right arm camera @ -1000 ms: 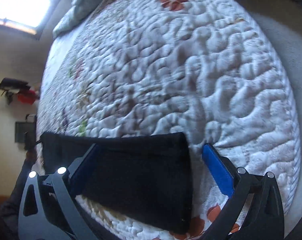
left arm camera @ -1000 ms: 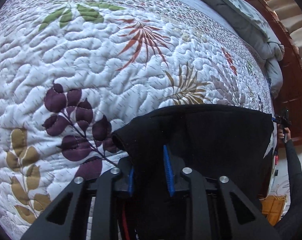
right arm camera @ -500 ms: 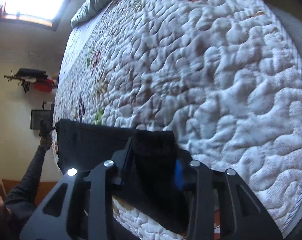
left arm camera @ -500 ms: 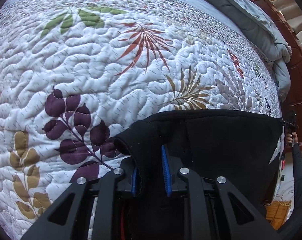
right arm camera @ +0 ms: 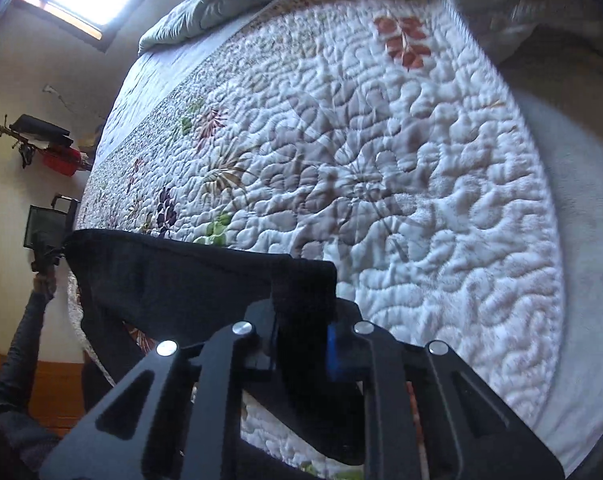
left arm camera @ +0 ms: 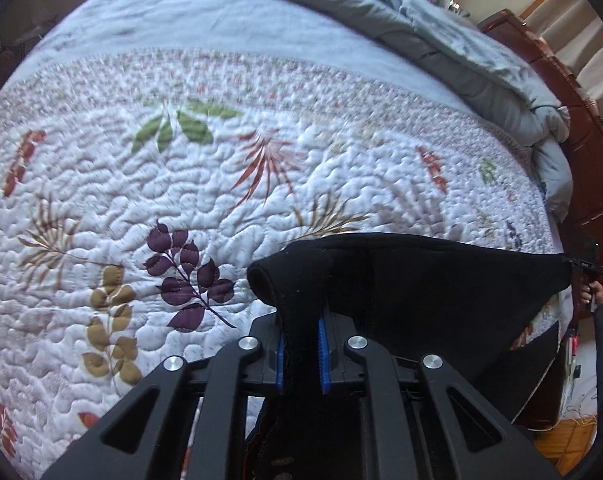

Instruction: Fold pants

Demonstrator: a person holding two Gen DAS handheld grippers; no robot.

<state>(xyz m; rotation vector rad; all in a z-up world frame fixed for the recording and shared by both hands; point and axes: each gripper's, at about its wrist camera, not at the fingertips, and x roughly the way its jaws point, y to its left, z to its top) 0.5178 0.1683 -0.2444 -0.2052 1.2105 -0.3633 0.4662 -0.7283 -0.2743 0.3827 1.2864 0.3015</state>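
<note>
Holding the black pants by two corners of one edge, the person is lifting that end off the quilted bedspread, so the fold looks only begun: no finished crease is showing, and carrying the raised edge across, laying it down and smoothing it seem to be left. In the left wrist view the left gripper is sitting at 6 o'clock, its blue pads nearly closed and pinching a bunched corner of the cloth. In the right wrist view the right gripper is likewise clamping a thick corner. The pants are stretching taut between them, toward 3 o'clock in the left view, with more dark cloth hanging down below the raised edge. Both tools are pointing out over the bedspread.
</note>
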